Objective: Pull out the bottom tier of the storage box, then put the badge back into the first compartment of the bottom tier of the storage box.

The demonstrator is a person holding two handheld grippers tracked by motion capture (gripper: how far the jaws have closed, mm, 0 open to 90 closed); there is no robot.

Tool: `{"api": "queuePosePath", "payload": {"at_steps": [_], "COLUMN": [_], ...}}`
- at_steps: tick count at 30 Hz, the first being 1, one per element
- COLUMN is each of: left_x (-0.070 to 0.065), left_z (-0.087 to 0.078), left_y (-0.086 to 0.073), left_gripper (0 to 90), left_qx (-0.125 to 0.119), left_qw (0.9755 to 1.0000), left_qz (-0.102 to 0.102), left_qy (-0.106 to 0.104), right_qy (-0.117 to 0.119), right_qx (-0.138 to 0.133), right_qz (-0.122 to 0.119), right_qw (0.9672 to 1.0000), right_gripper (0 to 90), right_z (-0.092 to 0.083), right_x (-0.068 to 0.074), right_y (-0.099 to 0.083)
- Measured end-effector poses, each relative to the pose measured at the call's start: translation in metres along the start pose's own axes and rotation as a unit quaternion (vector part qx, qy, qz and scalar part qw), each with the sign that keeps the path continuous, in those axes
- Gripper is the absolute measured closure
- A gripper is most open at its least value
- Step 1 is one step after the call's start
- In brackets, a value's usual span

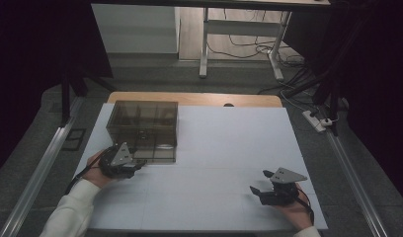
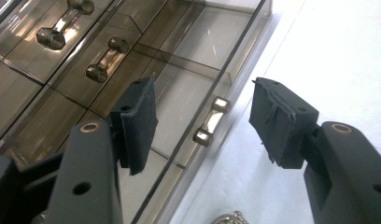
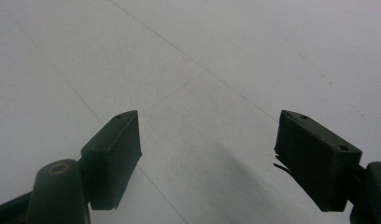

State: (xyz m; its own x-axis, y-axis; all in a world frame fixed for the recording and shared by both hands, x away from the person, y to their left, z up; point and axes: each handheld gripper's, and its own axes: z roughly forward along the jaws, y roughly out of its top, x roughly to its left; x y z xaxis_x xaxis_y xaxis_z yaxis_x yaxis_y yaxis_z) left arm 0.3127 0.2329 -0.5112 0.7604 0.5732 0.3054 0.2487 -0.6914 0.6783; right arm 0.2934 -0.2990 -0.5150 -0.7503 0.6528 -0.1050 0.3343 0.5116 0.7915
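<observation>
Drawer handle, a small metal bar on two posts, sits between the spread jaws of the left gripper, untouched by either pad; those jaws are released. I judge it stiff and smooth, likely slick under the pads, so a square pinch across the bar's middle should hold best. It belongs to the nearest drawer of a smoked plastic drawer box on the left part of the desk. The box looks light and rigid, so a pull may drag the whole thing unless it is steadied. Farther off, more handles sit on other drawers. The right gripper rests well apart over bare desk, jaws wide and empty.
</observation>
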Motion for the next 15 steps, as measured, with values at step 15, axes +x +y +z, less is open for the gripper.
{"api": "queuePosePath", "payload": {"at_steps": [15], "left_x": [0.001], "left_z": [-0.014], "left_y": [0.002], "left_gripper": [39.5], "left_qx": [-0.006], "left_qw": [0.9989], "left_qz": [-0.046], "left_qy": [-0.008], "right_qy": [0.002], "right_qx": [-0.003], "right_qz": [-0.002], "right_qw": [1.0000], "right_gripper": [22.1], "right_z": [0.000], "right_x": [0.001], "right_y": [0.001]}}
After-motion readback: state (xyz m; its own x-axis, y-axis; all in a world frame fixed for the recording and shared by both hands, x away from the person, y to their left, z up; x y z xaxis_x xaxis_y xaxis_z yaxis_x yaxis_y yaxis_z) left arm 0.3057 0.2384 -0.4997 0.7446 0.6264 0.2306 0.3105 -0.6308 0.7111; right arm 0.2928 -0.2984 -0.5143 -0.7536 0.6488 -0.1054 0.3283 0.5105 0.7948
